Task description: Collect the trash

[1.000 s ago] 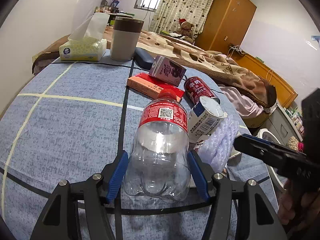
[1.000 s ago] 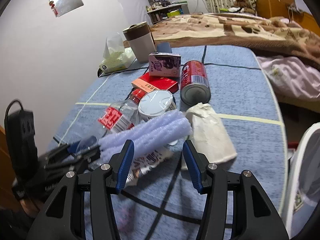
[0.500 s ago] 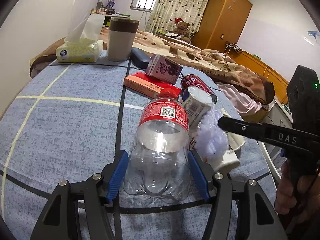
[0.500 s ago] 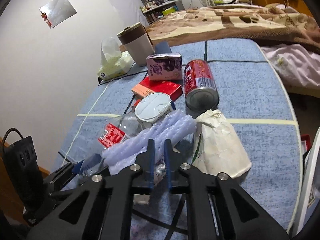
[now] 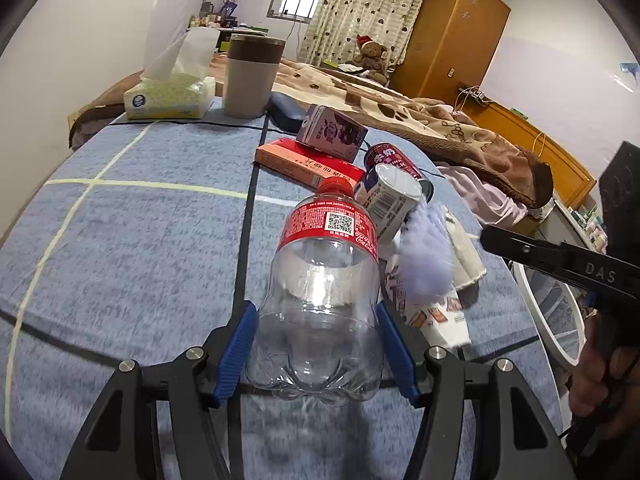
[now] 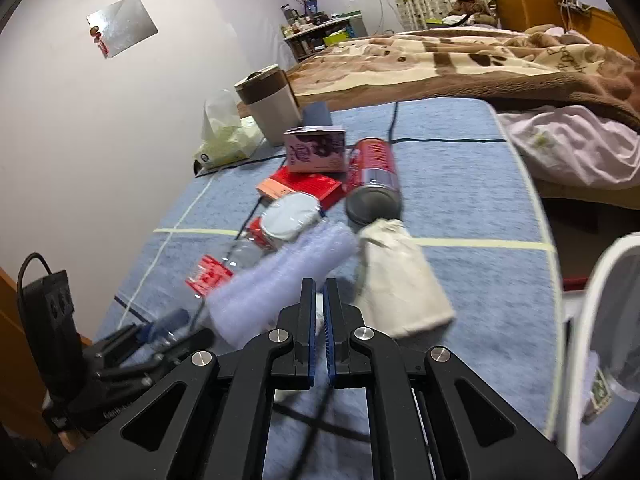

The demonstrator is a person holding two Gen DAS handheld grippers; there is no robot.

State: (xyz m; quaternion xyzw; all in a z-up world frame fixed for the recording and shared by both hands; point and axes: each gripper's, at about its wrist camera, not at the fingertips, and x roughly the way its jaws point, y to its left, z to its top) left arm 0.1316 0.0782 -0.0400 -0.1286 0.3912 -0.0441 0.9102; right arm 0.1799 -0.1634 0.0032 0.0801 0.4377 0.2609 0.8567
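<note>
Trash ahead of our claws: one bottle point(image 5: 320, 300), one can point(image 6: 374, 178), two cartons, one foam sleeve point(image 6: 276, 280), one paper bag point(image 6: 400, 280). Our left claw point(image 5: 316, 344) points down, clamped on the bottle's base. Our right claw point(image 6: 319, 308), clenched, pinches something white under the foam; we cannot tell what.
</note>
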